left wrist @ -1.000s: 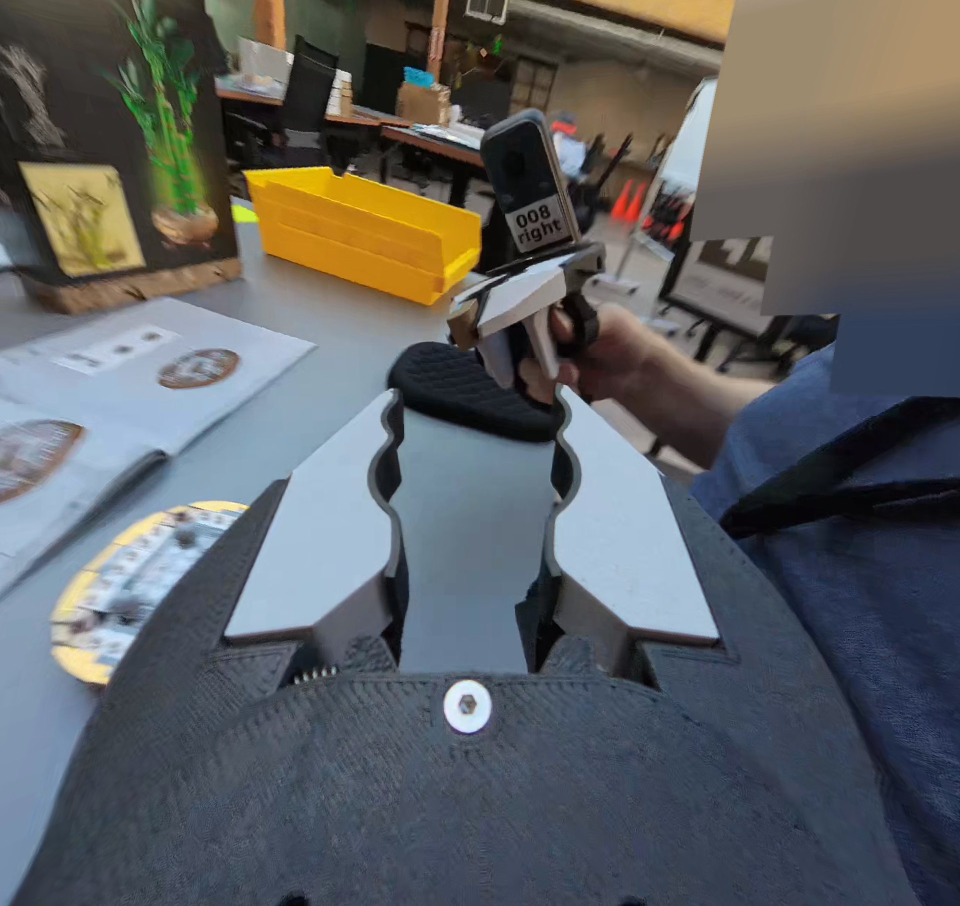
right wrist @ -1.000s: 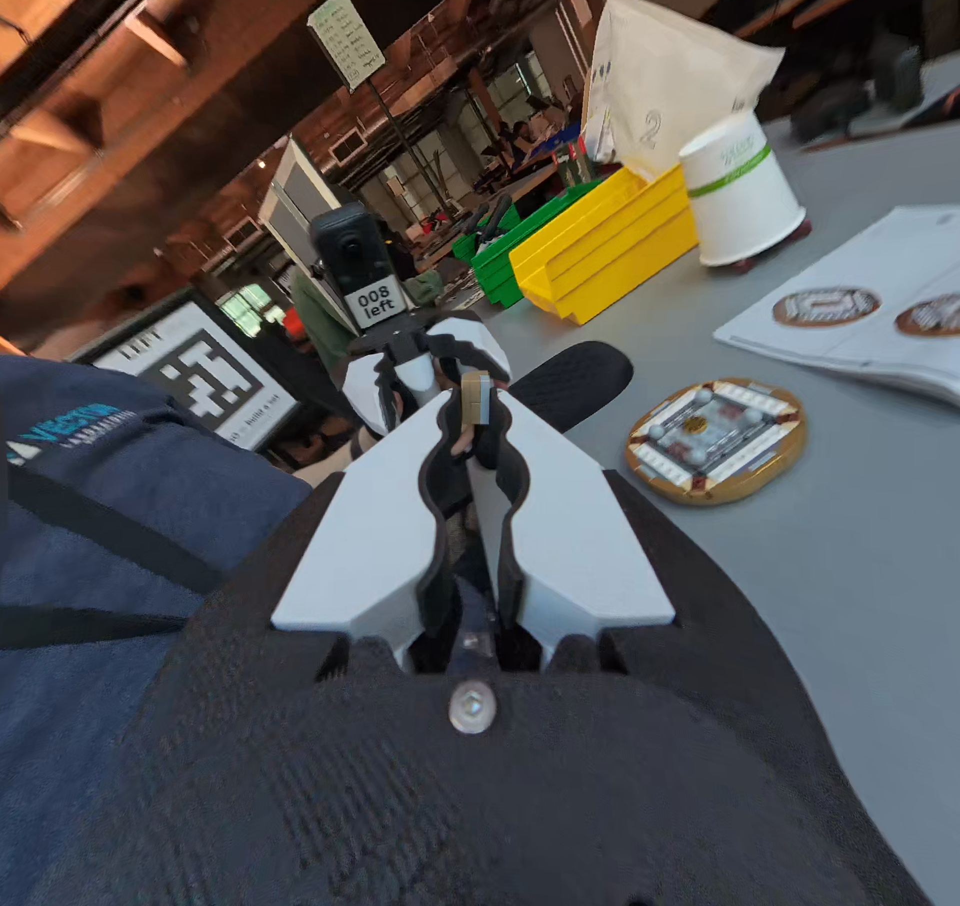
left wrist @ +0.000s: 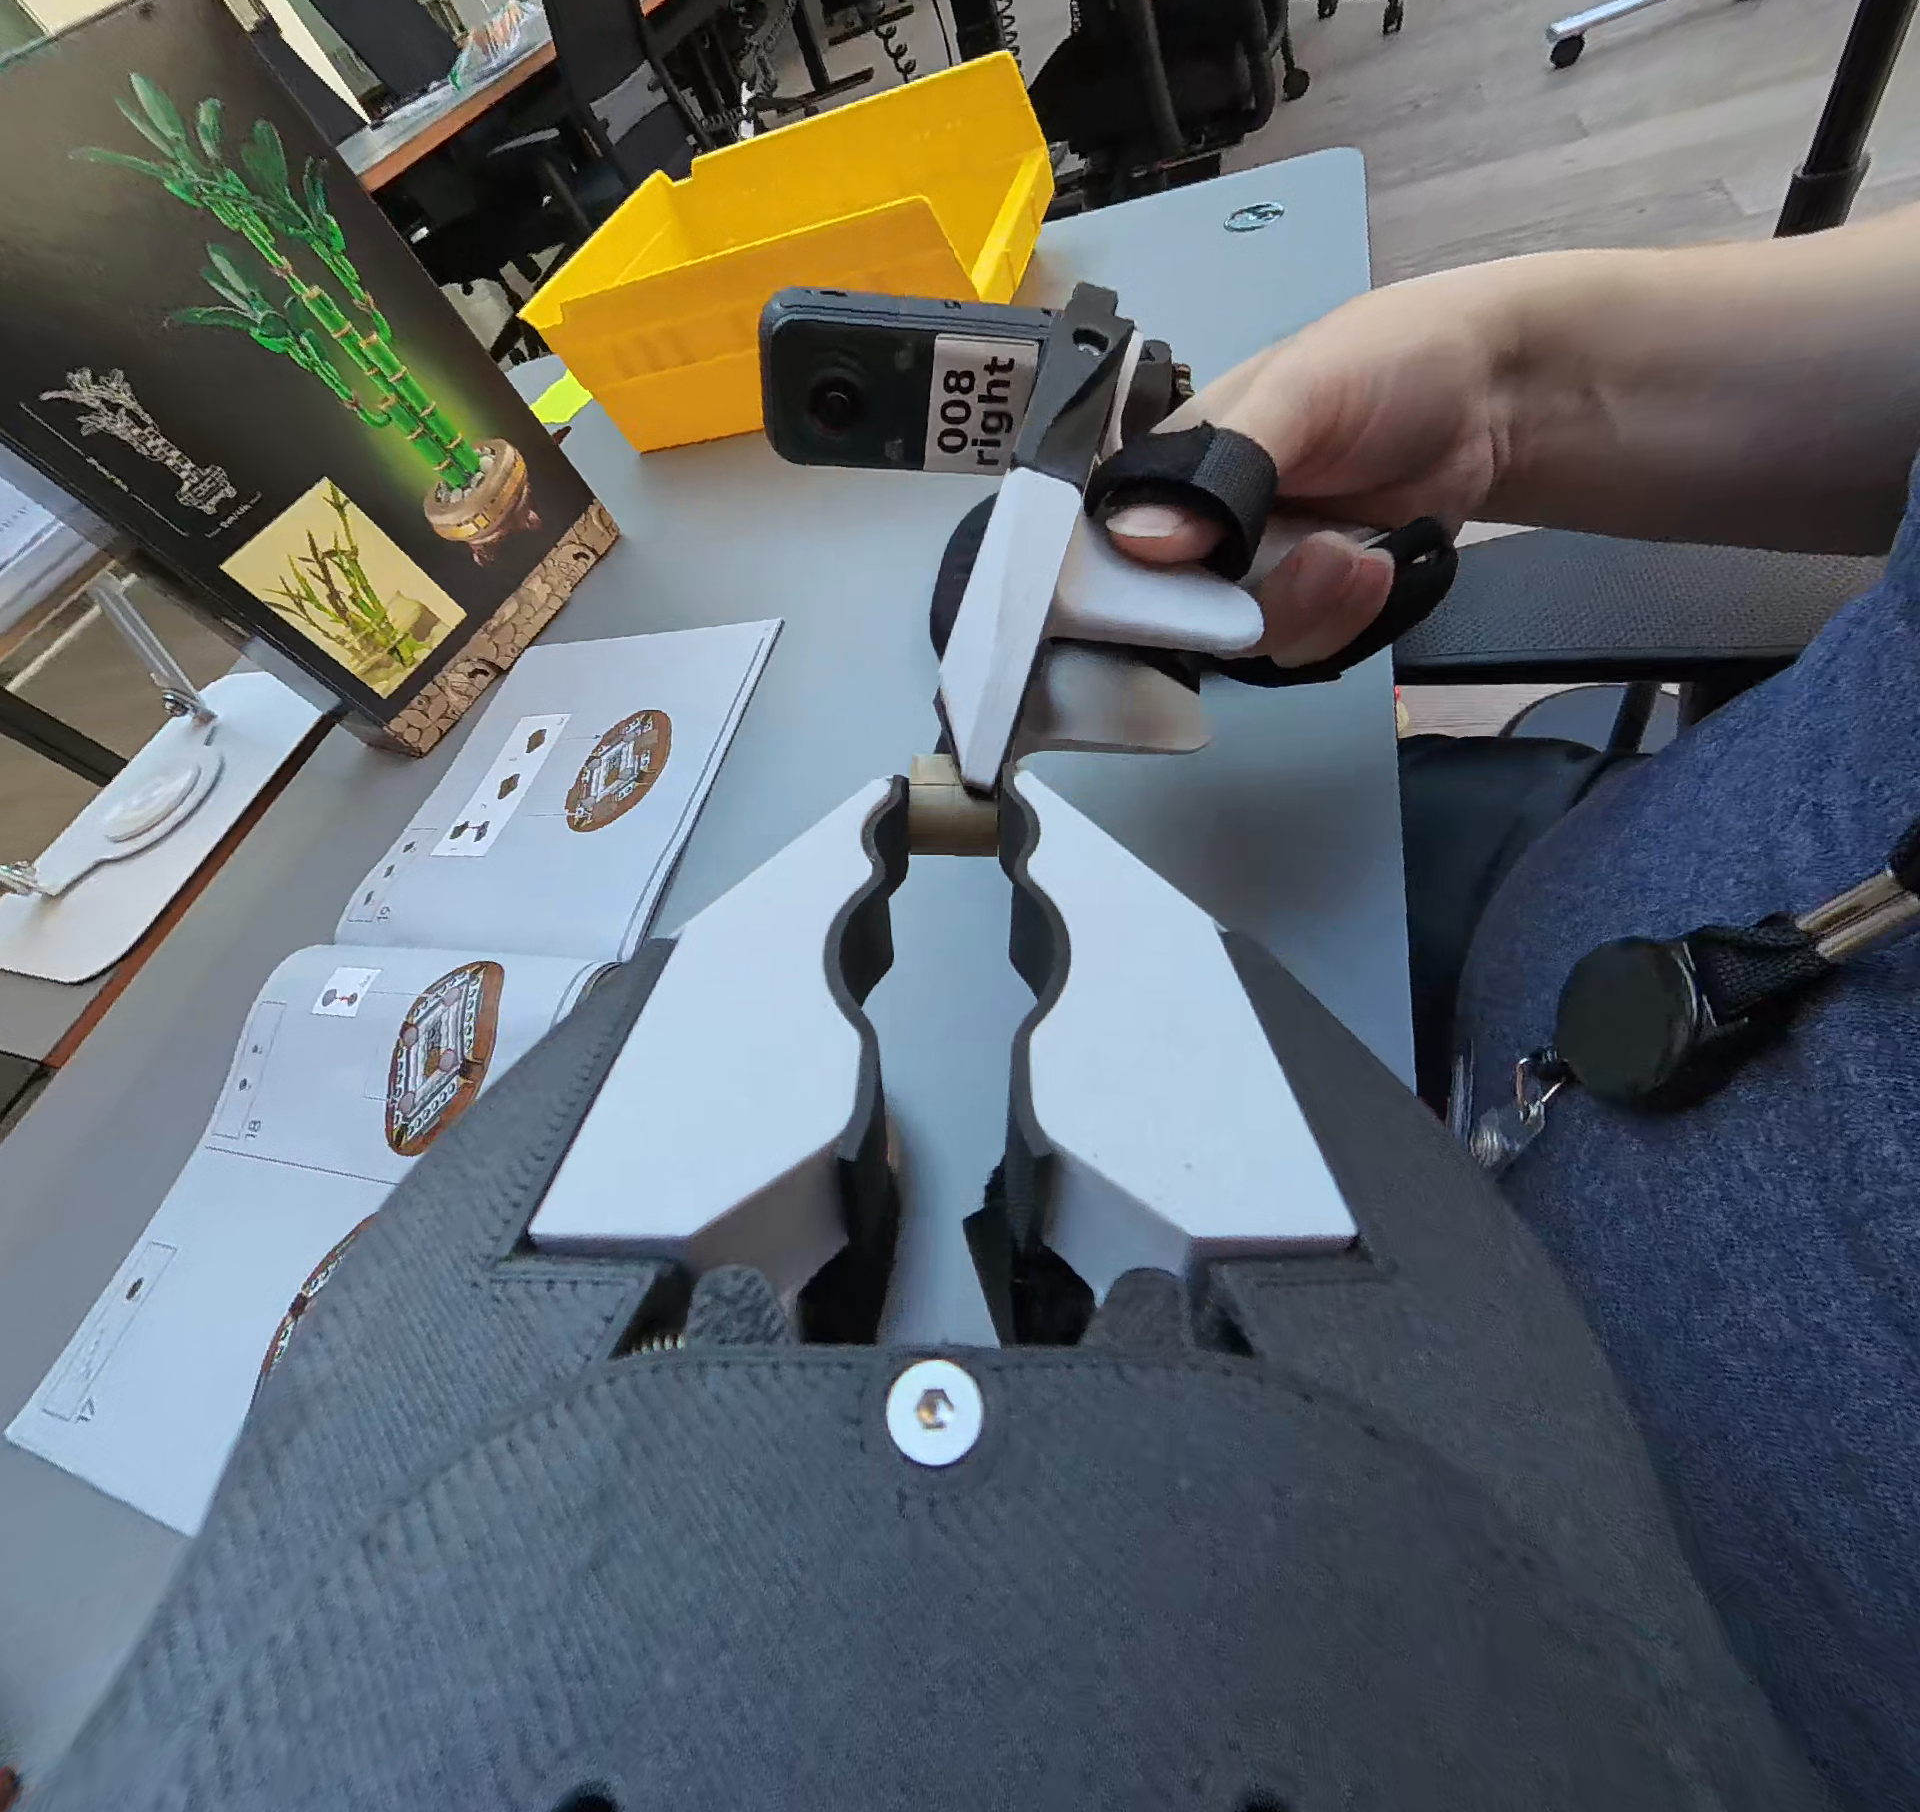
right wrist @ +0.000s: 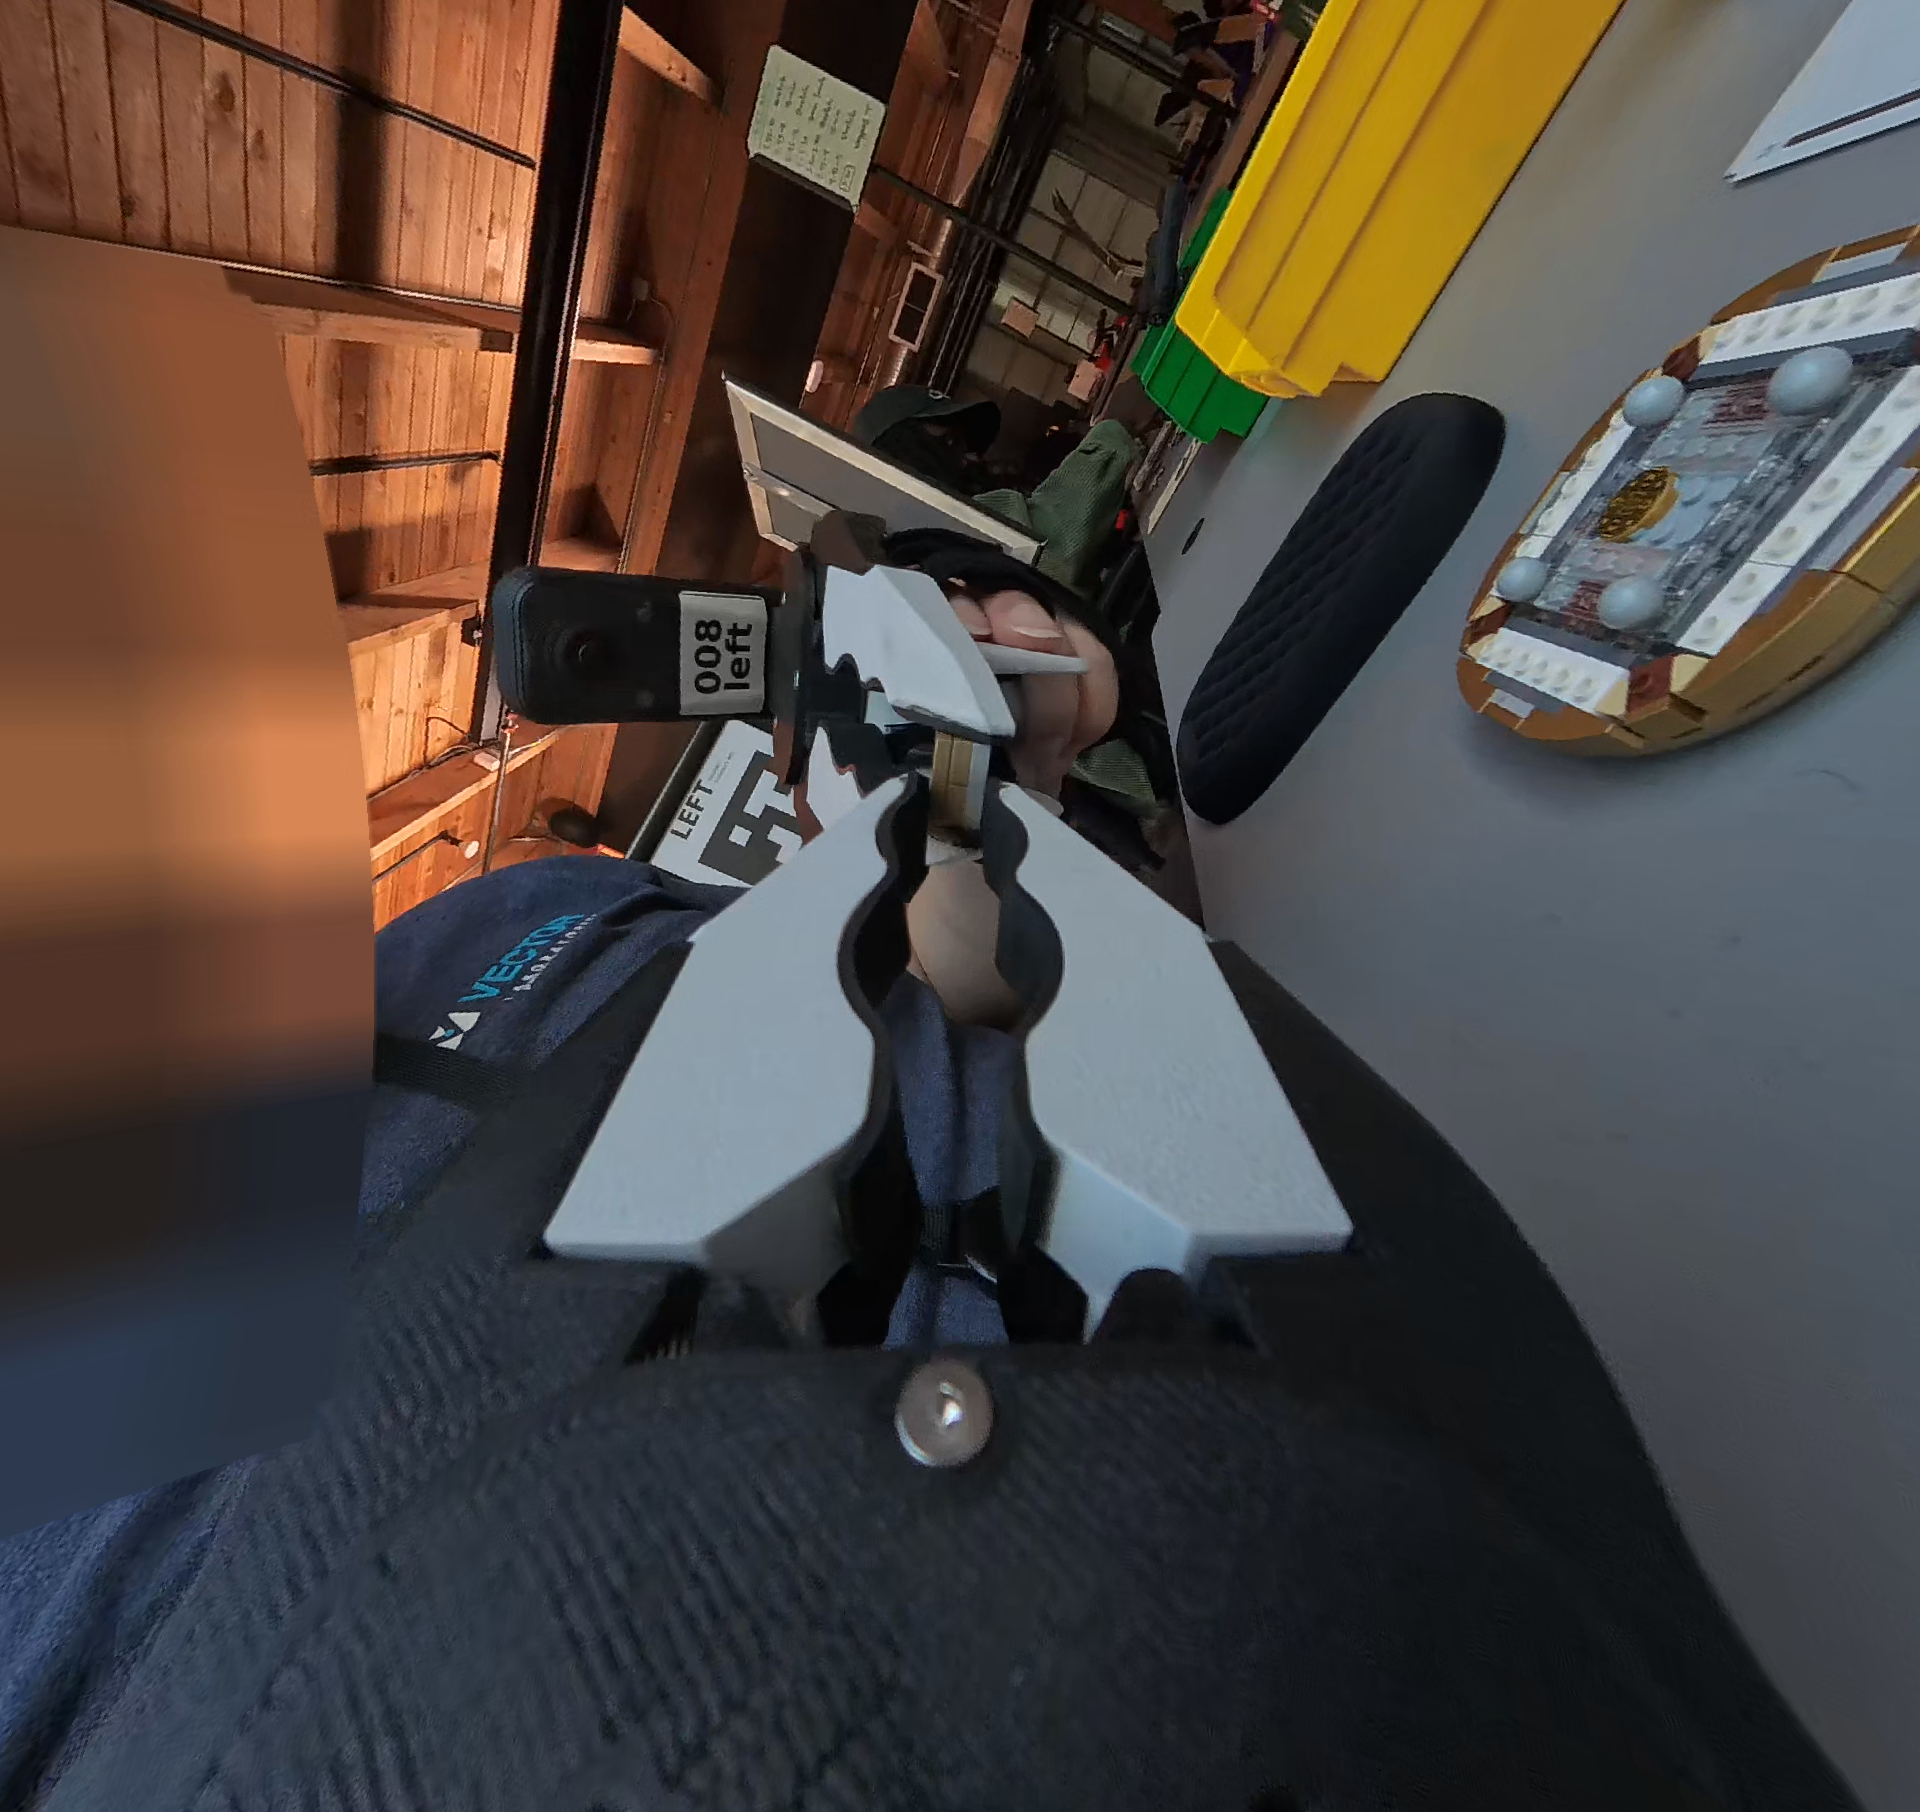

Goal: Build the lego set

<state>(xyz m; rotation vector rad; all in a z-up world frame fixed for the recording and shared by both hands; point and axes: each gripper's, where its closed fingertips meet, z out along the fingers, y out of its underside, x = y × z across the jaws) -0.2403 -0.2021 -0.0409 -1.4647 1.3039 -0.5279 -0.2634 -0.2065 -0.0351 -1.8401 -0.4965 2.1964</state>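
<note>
A small tan lego piece (left wrist: 951,819) is held in the air between both grippers, above the grey table's near edge. My left gripper (left wrist: 951,817) is shut on it at the fingertips. My right gripper (left wrist: 977,777) comes down from above and meets the same piece tip to tip. In the right wrist view the right gripper (right wrist: 954,806) is shut on the tan piece (right wrist: 961,775), with the left gripper (right wrist: 961,736) gripping it from the far side. The round brown, gold and white lego base (right wrist: 1704,515) lies on the table (right wrist: 1558,1035) to the right.
An open instruction booklet (left wrist: 582,786) lies left of the grippers, with the black set box (left wrist: 260,360) standing behind it. A yellow bin (left wrist: 810,256) and a green bin (right wrist: 1195,380) sit at the far side. A black oval pad (right wrist: 1340,599) lies near the table edge. Less than 4 cm separates the two grippers' tips.
My left gripper was open and apart from the right one; it has closed on the tan piece that the right gripper holds. Both grippers have turned and come together.
</note>
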